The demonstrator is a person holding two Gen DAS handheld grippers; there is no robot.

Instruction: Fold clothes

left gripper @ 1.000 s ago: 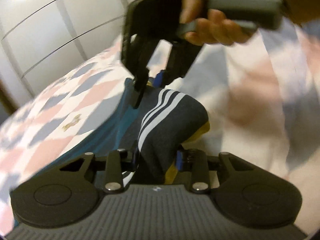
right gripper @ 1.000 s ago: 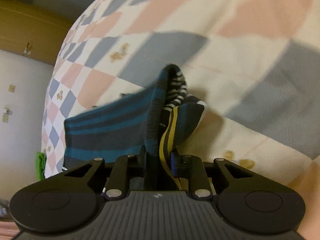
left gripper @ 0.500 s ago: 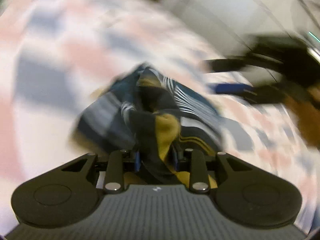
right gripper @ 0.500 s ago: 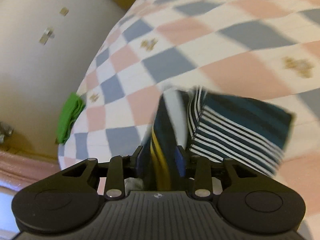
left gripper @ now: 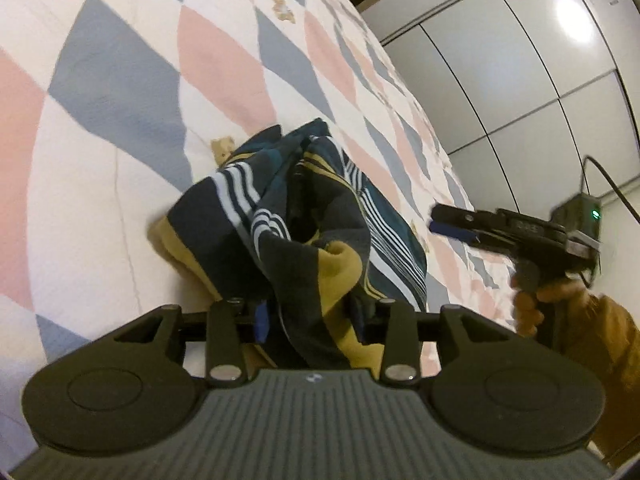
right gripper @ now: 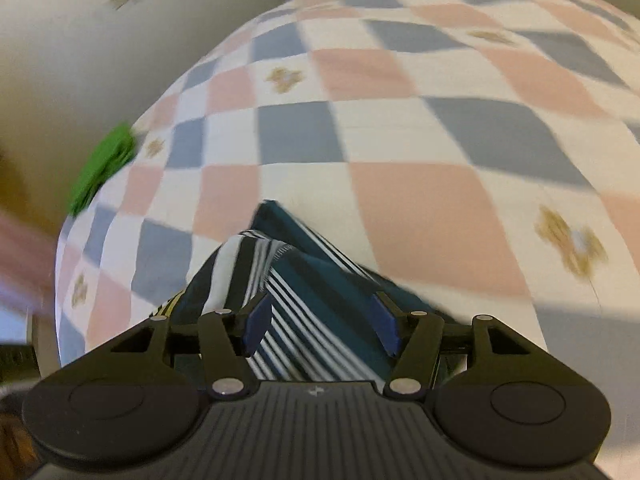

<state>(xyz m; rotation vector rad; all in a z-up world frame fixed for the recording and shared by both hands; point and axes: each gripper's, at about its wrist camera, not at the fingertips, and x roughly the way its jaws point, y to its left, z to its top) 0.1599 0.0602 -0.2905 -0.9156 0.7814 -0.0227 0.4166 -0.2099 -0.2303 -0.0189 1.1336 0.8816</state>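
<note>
Left gripper (left gripper: 310,314): fingers drawn in around a bunch of cloth, gripping the striped garment (left gripper: 304,216) at a dark navy and mustard-yellow fold.

Striped garment: crumpled heap, navy and teal with white stripes and yellow bands; lying on the checked bedspread (left gripper: 120,80), near end rising into the left gripper. In the right wrist view, same garment (right gripper: 304,280) spread beneath and between the blue pads (right gripper: 256,326), teal with fine white stripes, one folded corner pointing away from the camera.

Right gripper (right gripper: 322,330): fingers spread wide, nothing clamped; cloth lying under the gap, contact with the pads not determinable. Also seen from the left wrist view (left gripper: 456,224), held off to the right of the garment, apart from it, by a hand (left gripper: 536,300) in a mustard-brown sleeve (left gripper: 600,336).

Checked bedspread: pink, grey-blue and white diamonds with small tan motifs.

Green item (right gripper: 102,168): at far left edge of bed, blurred, kind not identifiable.

White panelled cupboard doors (left gripper: 520,60): beyond the bed.
</note>
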